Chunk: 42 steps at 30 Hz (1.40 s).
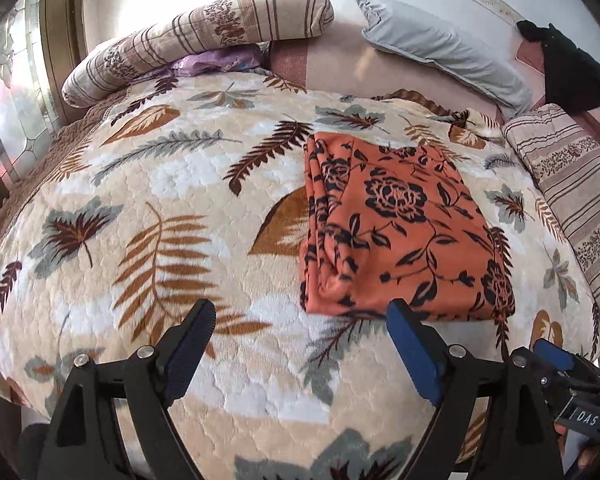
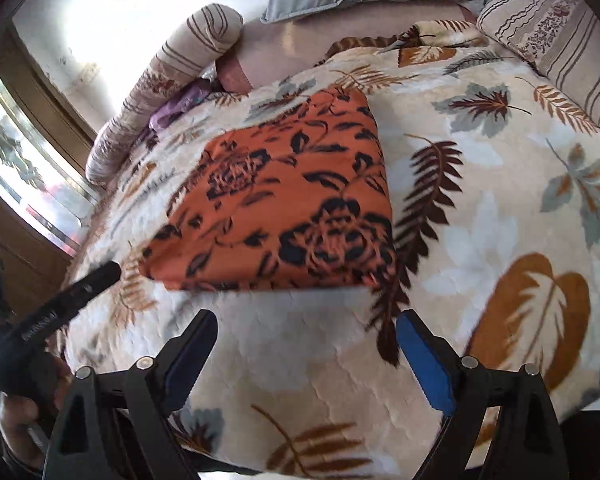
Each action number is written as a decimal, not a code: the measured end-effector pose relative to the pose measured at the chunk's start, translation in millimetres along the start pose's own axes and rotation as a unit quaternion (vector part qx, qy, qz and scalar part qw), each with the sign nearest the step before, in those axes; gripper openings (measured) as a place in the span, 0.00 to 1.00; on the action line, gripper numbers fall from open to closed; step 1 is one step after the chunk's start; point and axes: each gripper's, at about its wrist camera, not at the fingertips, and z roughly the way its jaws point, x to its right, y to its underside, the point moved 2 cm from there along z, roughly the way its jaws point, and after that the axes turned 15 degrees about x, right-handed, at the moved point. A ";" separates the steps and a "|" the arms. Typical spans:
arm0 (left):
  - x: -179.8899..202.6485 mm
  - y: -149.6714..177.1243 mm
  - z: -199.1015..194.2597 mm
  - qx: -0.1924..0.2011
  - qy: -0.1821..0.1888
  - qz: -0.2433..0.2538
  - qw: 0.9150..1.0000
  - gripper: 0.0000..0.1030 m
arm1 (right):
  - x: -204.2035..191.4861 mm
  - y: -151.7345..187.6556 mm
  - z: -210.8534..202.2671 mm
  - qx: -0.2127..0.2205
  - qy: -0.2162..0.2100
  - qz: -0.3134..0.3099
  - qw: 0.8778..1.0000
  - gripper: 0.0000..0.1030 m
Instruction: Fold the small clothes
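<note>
Just beyond both open grippers' fingertips (image 1: pixel 398 310) lies folded orange cloth (image 1: pixel 400 232).

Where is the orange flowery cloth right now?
The orange cloth lies folded on the leaf-patterned blanket, just beyond both open grippers, right of centre in the left wrist view.

black gripper (image 1: pixel 302 306) frames — blue pads (image 1: pixel 414 354), silver screws.

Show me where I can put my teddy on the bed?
Bare blanket lies left of the folded orange cloth, below the striped bolster. More lies between the cloth and the striped cushion. The head end is crowded by the grey pillow.
</note>
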 end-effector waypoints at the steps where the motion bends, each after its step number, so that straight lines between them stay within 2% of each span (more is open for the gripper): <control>1: -0.5 4.6 -2.2 -0.004 -0.008 -0.003 1.000 0.85 | 1.4 6.3 -2.6 -0.002 0.009 -0.014 1.000 0.90; 4: -1.4 7.7 -8.9 -0.008 -0.029 -0.006 1.000 0.85 | -0.1 12.0 -18.1 0.014 0.031 -0.042 0.999 0.90; 7: 0.2 -2.2 -25.1 0.020 -0.039 -0.005 0.999 0.85 | -5.2 3.6 -33.1 0.041 0.045 -0.055 0.997 0.99; 15: 8.0 -26.0 -53.0 0.053 -0.051 0.009 0.997 0.85 | -31.5 -26.0 -55.1 0.080 0.077 -0.096 0.989 0.99; 28: 23.8 -47.8 -82.9 0.086 -0.026 0.021 0.996 0.86 | -47.0 -48.7 -64.0 0.103 0.091 -0.115 0.984 1.00; 36: 29.3 -49.5 -81.2 0.082 -0.014 0.021 0.996 0.89 | -48.4 -53.8 -59.8 0.099 0.093 -0.116 0.984 1.00; 42: 33.4 -52.5 -74.4 0.085 -0.044 0.040 0.995 0.89 | -49.0 -58.9 -58.5 0.100 0.093 -0.123 0.983 1.00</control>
